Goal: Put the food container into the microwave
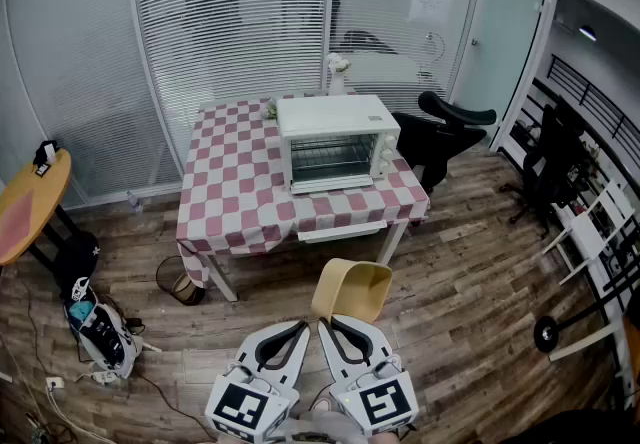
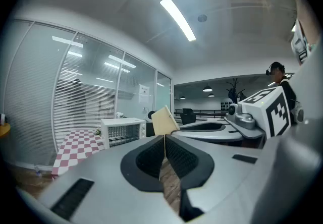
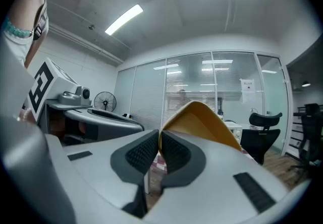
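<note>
The food container (image 1: 352,290) is a yellow-beige tub, held tilted above the wooden floor in front of the table. My right gripper (image 1: 325,321) is shut on its rim; in the right gripper view the rim sits pinched between the pads and the tub (image 3: 202,122) rises beyond my right gripper (image 3: 159,140). Right beside it, my left gripper (image 1: 300,325) is shut with nothing in it (image 2: 164,140). The white microwave (image 1: 336,141) stands on the red-and-white checked table (image 1: 235,192), door closed, well ahead of both grippers.
A black office chair (image 1: 445,137) stands right of the table. A wire wastebasket (image 1: 180,280) sits by the table's left leg, a backpack (image 1: 100,327) on the floor further left. A round wooden table (image 1: 30,202) is at far left. Glass walls with blinds stand behind.
</note>
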`<state>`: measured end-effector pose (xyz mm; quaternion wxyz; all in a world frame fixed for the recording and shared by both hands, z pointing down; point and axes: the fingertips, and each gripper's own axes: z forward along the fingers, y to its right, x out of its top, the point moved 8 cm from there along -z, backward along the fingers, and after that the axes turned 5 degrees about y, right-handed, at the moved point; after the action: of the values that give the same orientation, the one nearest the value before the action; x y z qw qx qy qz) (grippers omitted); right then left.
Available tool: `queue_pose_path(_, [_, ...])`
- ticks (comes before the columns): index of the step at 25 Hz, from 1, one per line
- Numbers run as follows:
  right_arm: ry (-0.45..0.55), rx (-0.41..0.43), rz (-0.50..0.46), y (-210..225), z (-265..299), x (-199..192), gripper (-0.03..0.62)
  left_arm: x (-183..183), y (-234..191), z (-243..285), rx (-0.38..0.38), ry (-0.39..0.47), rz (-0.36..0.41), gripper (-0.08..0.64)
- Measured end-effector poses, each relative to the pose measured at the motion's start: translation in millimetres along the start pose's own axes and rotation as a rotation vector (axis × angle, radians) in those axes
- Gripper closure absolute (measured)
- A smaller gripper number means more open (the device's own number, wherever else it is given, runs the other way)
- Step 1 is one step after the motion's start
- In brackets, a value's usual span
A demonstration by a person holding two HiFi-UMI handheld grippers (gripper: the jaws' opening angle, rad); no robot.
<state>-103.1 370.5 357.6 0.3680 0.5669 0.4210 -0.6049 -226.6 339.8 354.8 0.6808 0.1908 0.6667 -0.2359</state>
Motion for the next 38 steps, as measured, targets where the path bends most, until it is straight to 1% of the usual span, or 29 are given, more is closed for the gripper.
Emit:
queue_pose_path(5, [0.001, 0.007, 0.013, 6.3, -6.0, -4.2, 0.577, -1.7, 7.9, 5.9, -0.014, -0.031, 0.000, 0.543])
queue_pose_path(8, [-0.005, 0.010, 0.014, 14.1, -10.7, -6.3, 0.577, -3.6, 14.3, 10.7, -0.016, -0.034, 0.003, 0.543])
queue_pose_path(13, [-0.024, 0.014, 0.016, 22.6, -18.6, -13.1, 0.576, -9.9, 25.3, 14.5, -0.009, -0.044, -0.017, 0.543])
queue_pose_path(18, [-0.030, 0.038, -0.003, 27.5, -14.1, -12.1, 0.575, -10.7, 24.9, 19.1, 0.005, -0.037, -0.029, 0.543])
queue_pose_path(25, [-0.027, 0.038, -0.010, 42.4, 2.6, -12.6, 0.575, -15.0, 8.1, 39.0, 0.004, -0.047, -0.039, 0.543])
queue_pose_path(38, [-0.039, -0.046, -0.013, 106.9, 58.7, -21.9, 0.575, -6.7, -41.3, 124.7, -0.073, -0.031, -0.018, 0.543])
